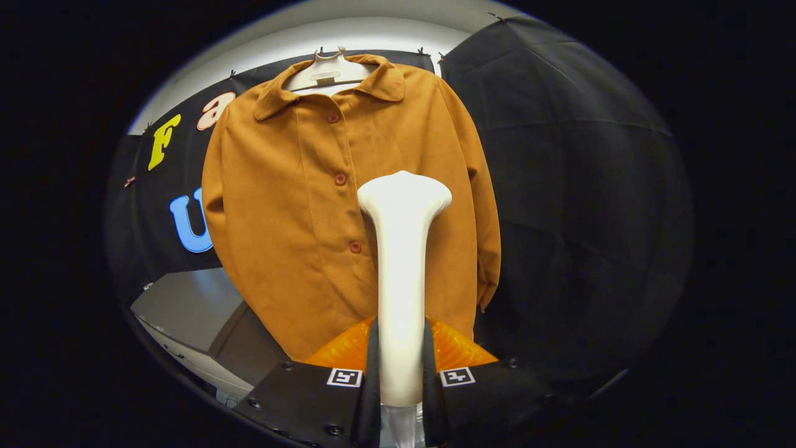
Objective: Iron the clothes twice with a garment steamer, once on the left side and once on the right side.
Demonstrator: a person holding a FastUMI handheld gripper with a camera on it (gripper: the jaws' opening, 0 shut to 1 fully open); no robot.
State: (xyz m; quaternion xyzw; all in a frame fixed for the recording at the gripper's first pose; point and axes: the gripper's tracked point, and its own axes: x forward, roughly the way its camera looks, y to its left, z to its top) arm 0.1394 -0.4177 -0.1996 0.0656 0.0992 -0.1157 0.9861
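Your gripper (pixel 401 373) is clamped with both fingers on the white garment steamer (pixel 402 249), whose head stands upright just ahead of them against the right front panel of the brown buttoned jacket (pixel 292 205) hanging from a hanger (pixel 326 71).

One jacket (pixel 298 205) hangs in front of me, on one hanger (pixel 328 71). Down its front I count three buttons (pixel 340 179) that show; any lower ones are hidden behind the steamer. There is one steamer (pixel 401 249), a single wand with one flared head. One gripper (pixel 401 373) holds it, with two fingers (pixel 372 386) pressed against its handle, one on each side, and two square markers (pixel 344 377) on top.
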